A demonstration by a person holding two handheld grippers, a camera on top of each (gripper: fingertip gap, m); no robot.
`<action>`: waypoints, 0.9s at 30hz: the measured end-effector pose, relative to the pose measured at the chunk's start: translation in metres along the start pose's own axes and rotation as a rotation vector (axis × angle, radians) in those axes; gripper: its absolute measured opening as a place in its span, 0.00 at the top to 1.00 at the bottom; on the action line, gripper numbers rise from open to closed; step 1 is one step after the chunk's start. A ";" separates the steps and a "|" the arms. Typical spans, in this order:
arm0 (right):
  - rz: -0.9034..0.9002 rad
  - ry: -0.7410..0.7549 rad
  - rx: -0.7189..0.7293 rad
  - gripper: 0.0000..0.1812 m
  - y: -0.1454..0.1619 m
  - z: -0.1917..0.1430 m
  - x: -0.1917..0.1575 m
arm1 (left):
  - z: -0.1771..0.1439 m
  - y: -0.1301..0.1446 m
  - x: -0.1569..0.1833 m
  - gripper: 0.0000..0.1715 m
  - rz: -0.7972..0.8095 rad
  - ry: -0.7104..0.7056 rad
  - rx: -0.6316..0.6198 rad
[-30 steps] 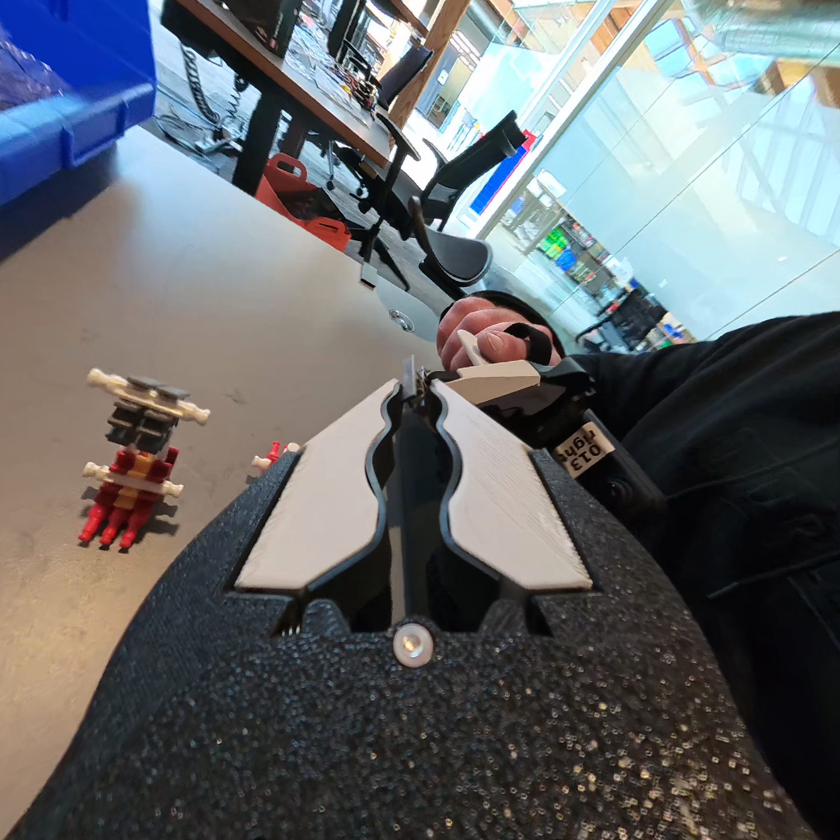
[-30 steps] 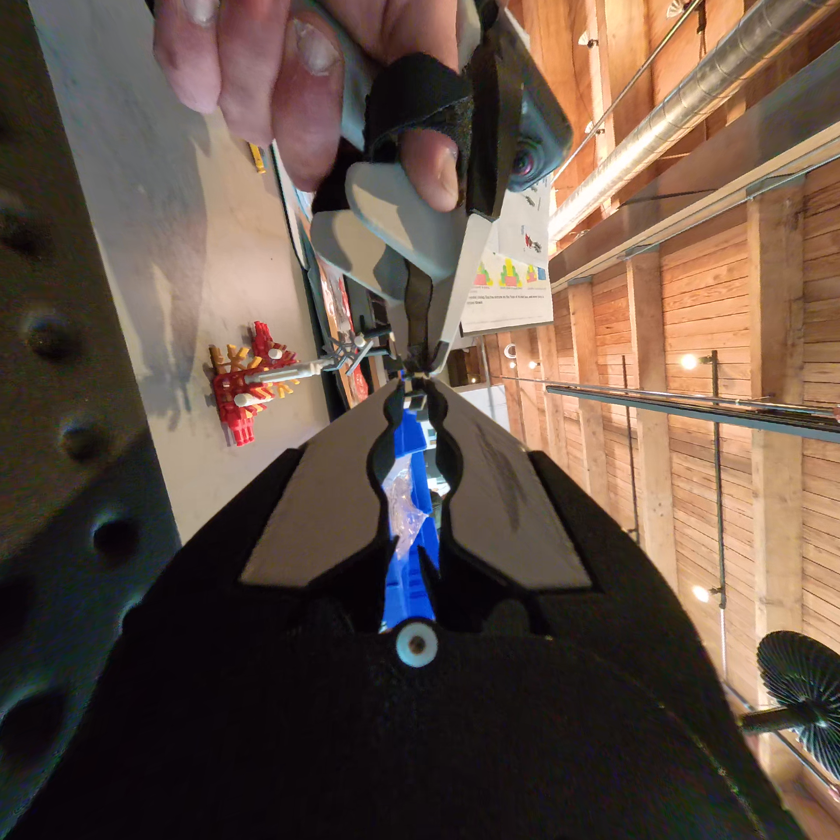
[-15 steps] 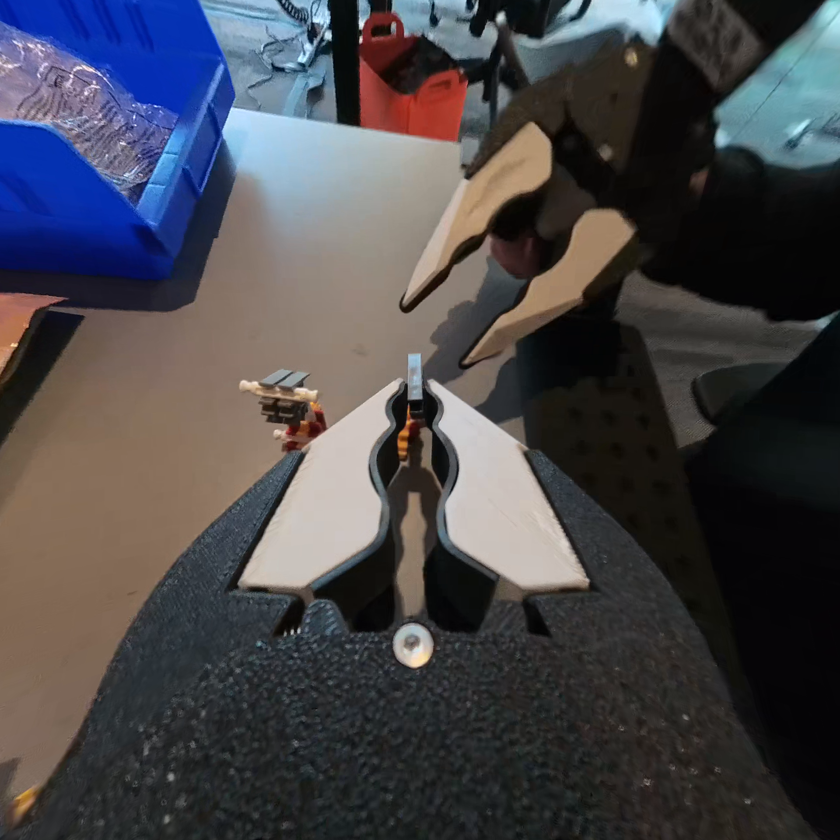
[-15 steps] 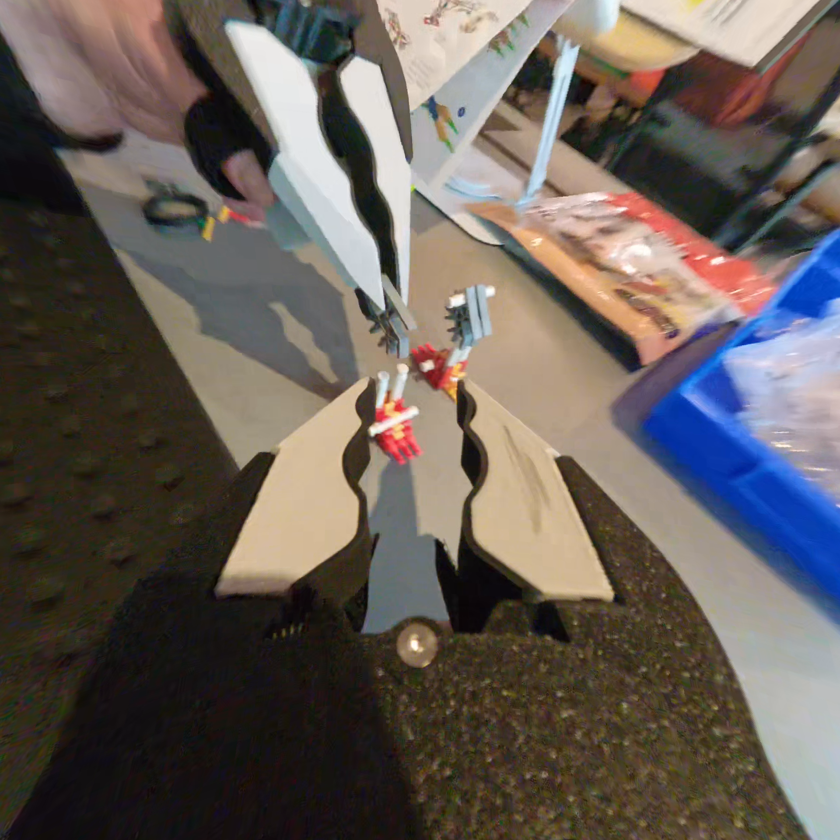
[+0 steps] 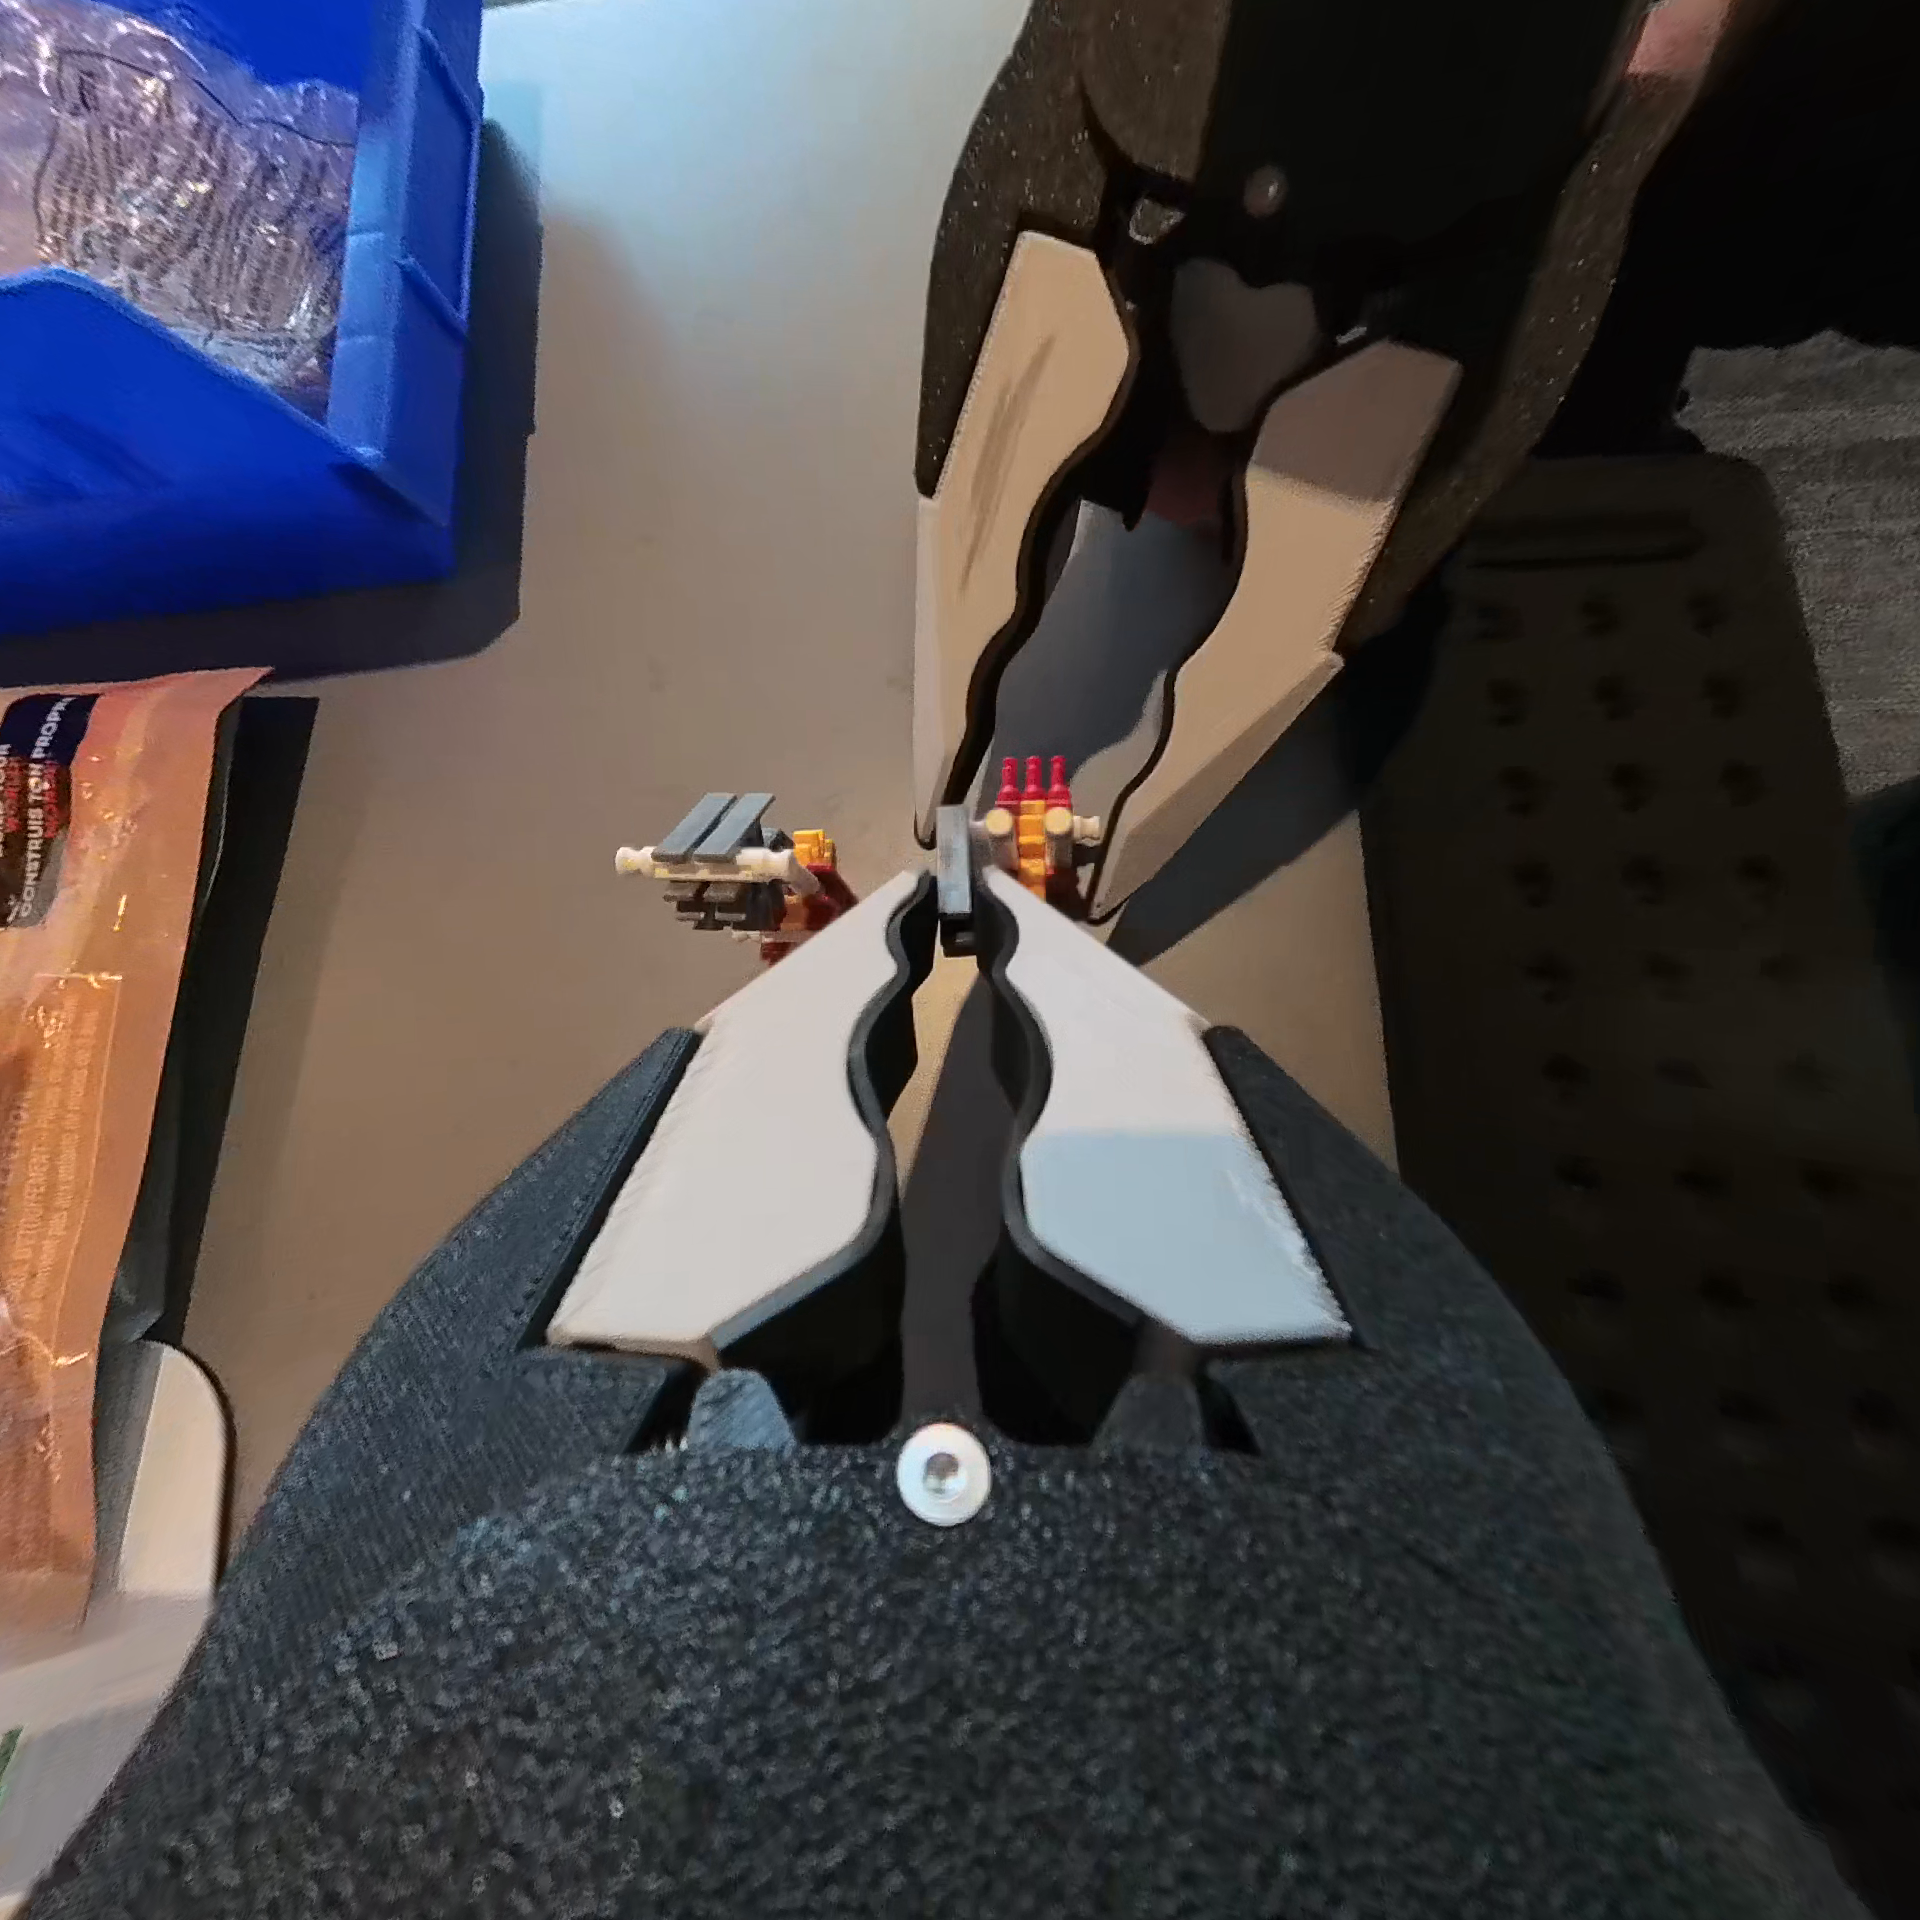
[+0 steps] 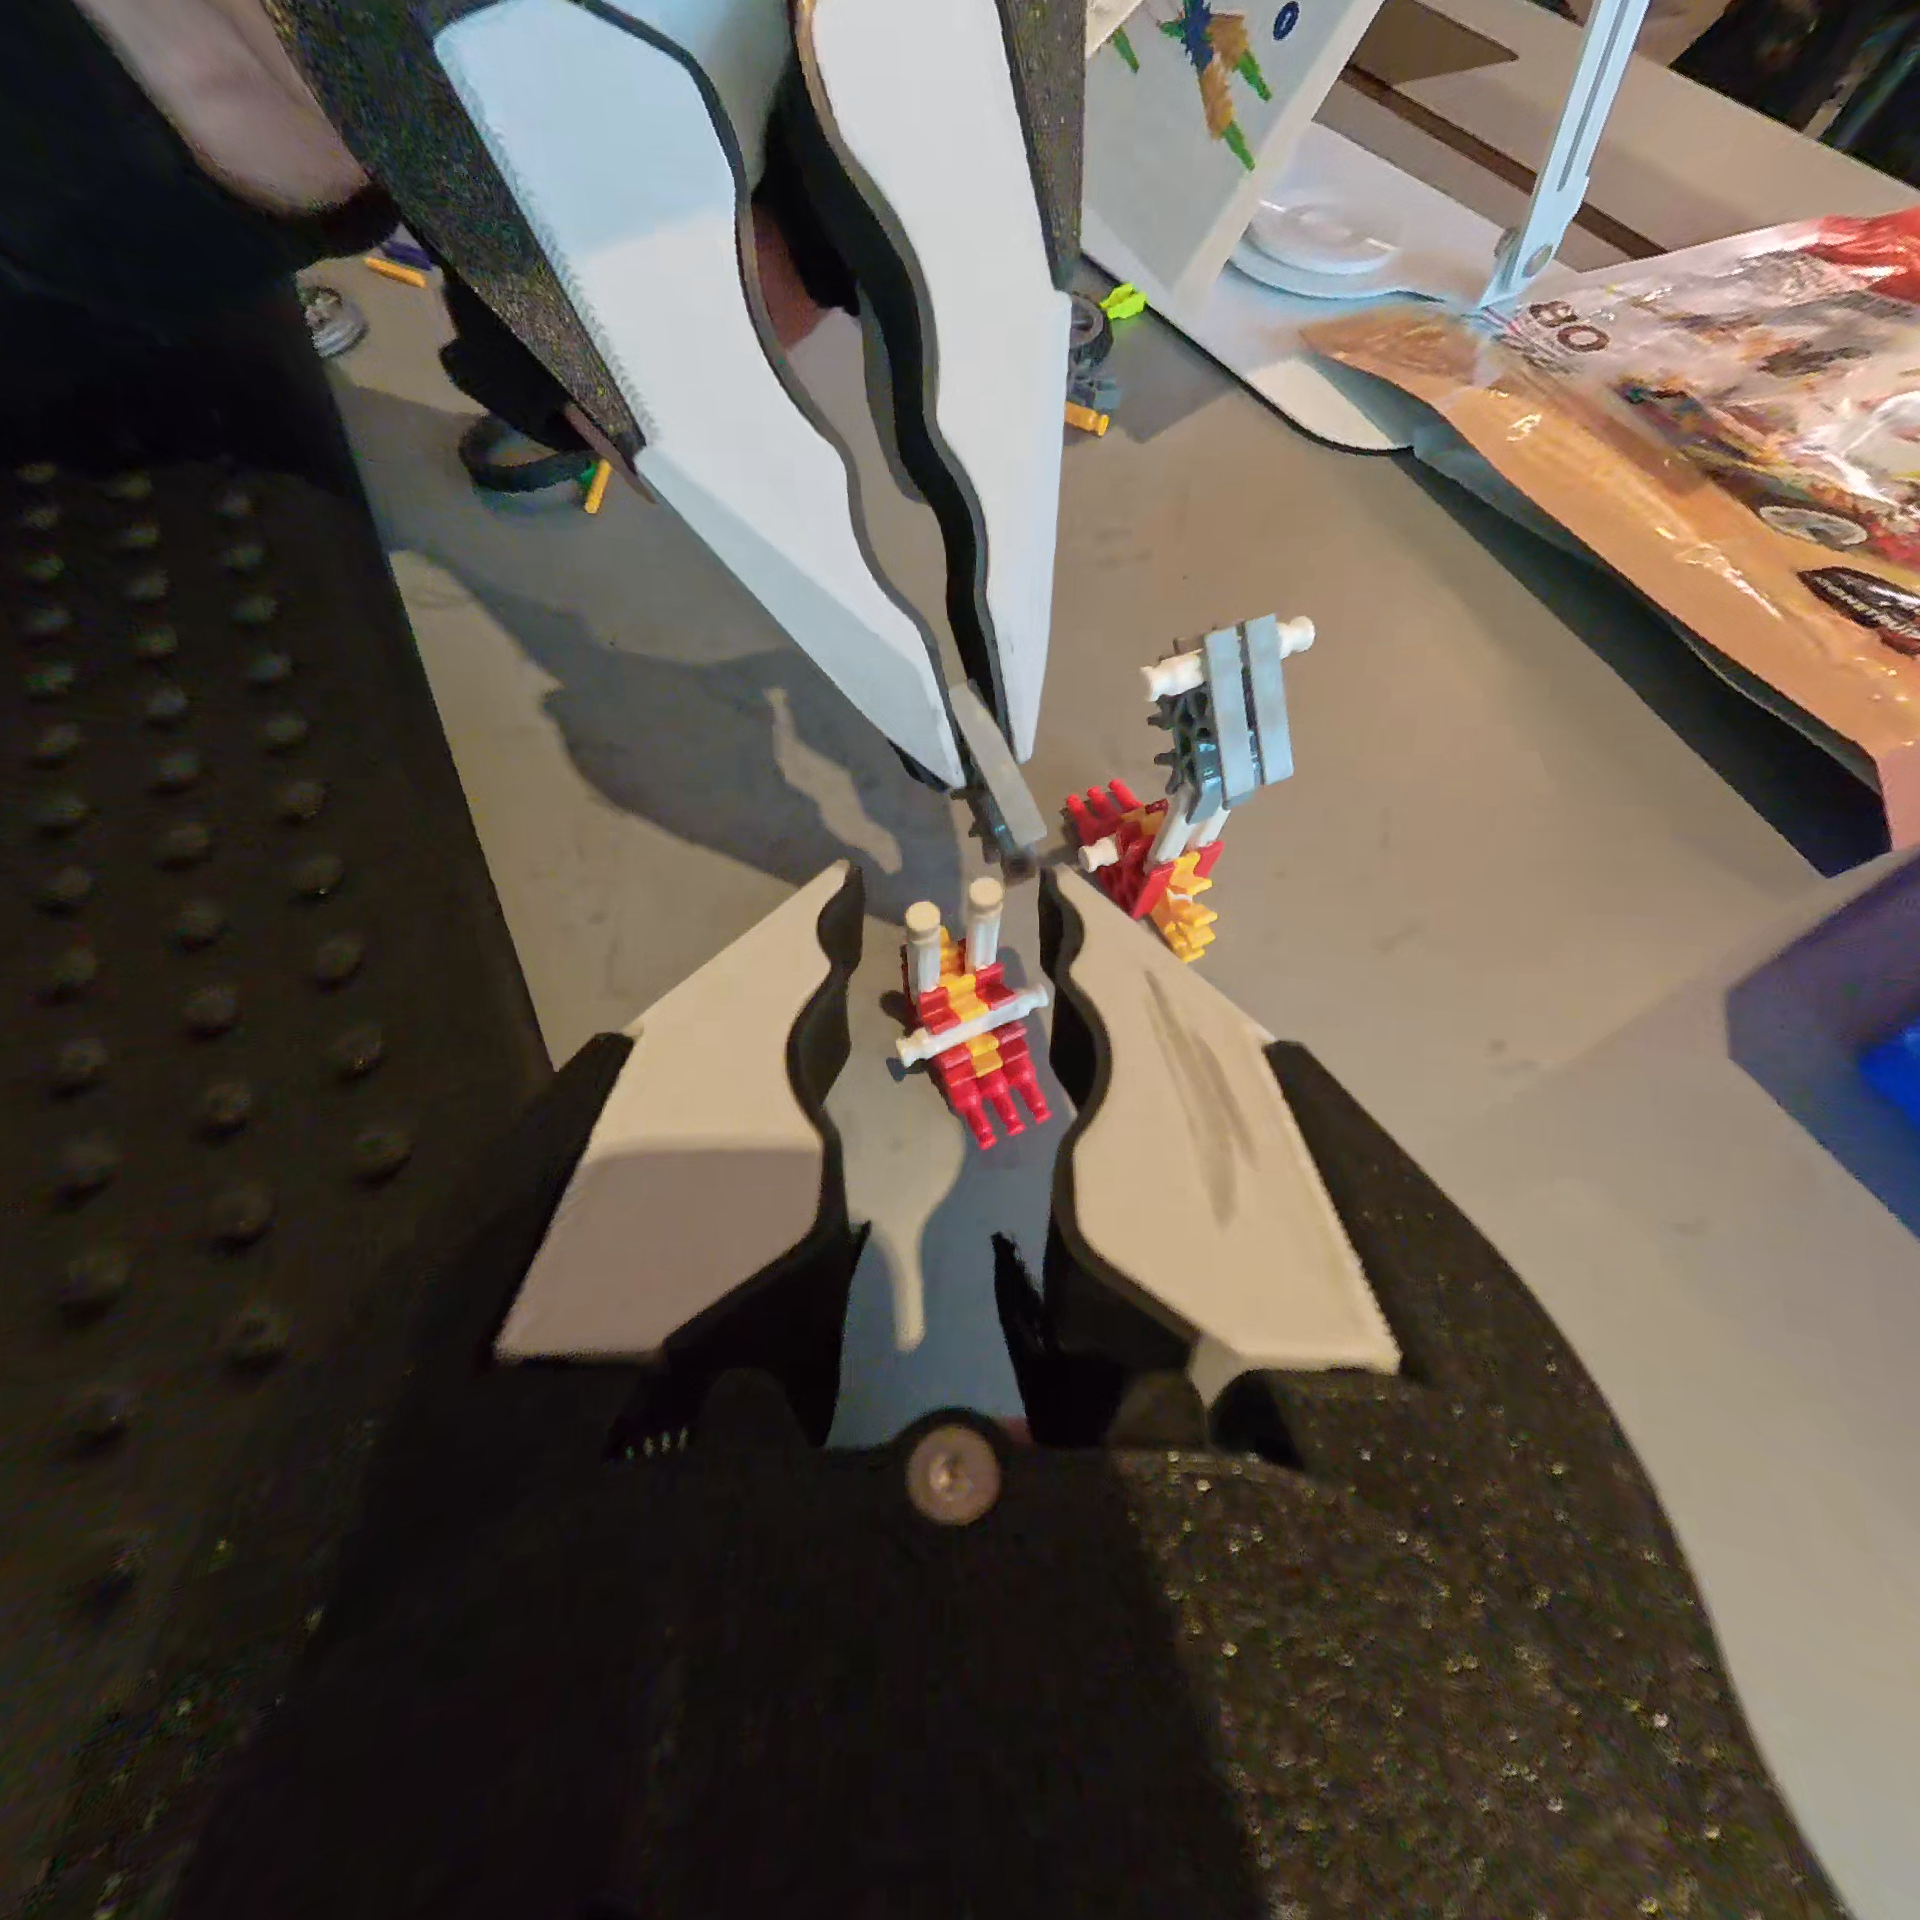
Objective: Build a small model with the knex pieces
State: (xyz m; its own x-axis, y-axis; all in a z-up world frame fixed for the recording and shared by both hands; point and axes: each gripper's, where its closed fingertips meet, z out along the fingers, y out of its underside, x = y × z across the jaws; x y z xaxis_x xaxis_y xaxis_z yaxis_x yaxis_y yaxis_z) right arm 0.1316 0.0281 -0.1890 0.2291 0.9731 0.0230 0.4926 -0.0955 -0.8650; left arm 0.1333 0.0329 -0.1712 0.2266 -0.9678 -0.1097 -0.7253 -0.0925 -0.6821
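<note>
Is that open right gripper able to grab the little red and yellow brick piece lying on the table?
Probably yes: the right gripper is open, its fingers already either side of the red and yellow piece, nothing between.

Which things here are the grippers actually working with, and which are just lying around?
In use:
left gripper, shut on grey piece
right gripper, open around red and yellow assembly

Lying about:
grey-topped assembly
blue bin
parts bag

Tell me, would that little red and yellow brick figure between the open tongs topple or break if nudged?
Probably both. The red and yellow figure stands tall on three thin red prongs, so a nudge from the right tongs would likely tip it. It looks light, and its white rods seem only clipped in, so pieces may pop loose.
</note>
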 end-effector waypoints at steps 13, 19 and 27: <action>0.048 -0.063 -0.024 0.83 0.006 -0.006 -0.006 | 0.007 -0.008 0.010 0.97 0.041 0.086 -0.004; 0.086 -0.086 0.015 0.86 -0.002 -0.020 0.002 | 0.007 -0.003 0.009 0.97 0.061 0.072 -0.029; 0.059 -0.138 0.010 0.90 -0.004 -0.014 -0.004 | 0.003 -0.004 0.013 0.97 0.041 0.098 -0.029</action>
State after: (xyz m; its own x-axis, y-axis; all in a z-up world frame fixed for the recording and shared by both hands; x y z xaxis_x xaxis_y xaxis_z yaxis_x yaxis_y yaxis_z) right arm 0.1410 0.0211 -0.1788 0.1399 0.9854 -0.0965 0.4731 -0.1522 -0.8678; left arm 0.1410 0.0209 -0.1721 0.1327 -0.9890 -0.0646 -0.7513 -0.0579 -0.6574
